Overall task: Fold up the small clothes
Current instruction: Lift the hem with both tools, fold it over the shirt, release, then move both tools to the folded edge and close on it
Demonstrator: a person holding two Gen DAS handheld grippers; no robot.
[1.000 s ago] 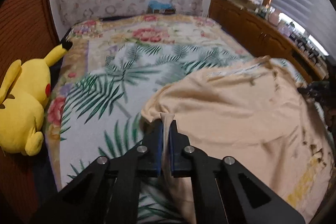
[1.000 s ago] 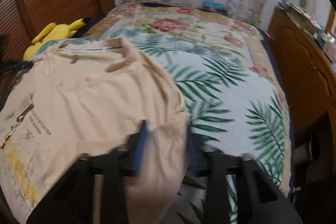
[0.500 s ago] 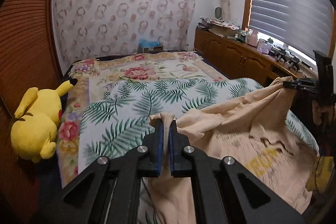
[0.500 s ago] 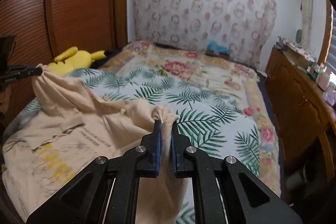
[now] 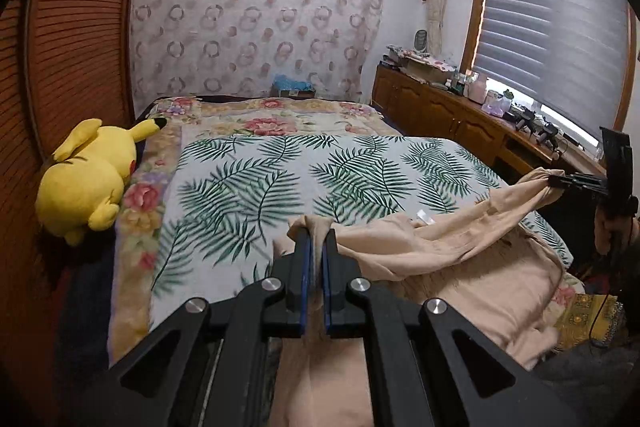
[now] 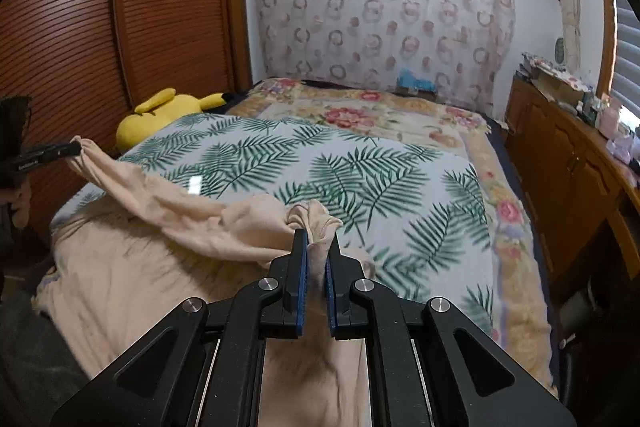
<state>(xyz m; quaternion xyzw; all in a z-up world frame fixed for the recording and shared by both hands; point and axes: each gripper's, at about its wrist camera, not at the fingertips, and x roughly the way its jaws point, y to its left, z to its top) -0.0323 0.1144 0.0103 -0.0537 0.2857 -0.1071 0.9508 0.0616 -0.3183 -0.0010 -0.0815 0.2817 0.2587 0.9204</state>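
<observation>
A beige T-shirt (image 5: 460, 267) hangs between my two grippers above the near end of the bed; it also shows in the right wrist view (image 6: 160, 259). My left gripper (image 5: 315, 241) is shut on one bunched end of it. My right gripper (image 6: 316, 243) is shut on the other end. Each gripper shows in the other's view, the right gripper (image 5: 560, 182) at the far right and the left gripper (image 6: 70, 149) at the far left. The shirt's upper edge is stretched between them and the rest droops onto the bed.
The bed has a palm-leaf and floral blanket (image 5: 280, 171). A yellow Pikachu plush (image 5: 86, 179) lies at its left edge by the wooden slatted doors (image 6: 100, 27). A wooden sideboard with clutter (image 5: 460, 111) runs along the right under the window.
Both grippers have lifted and pulled back with the shirt. The shirt lay spread flat on the bed; now it is raised and stretched between them.
</observation>
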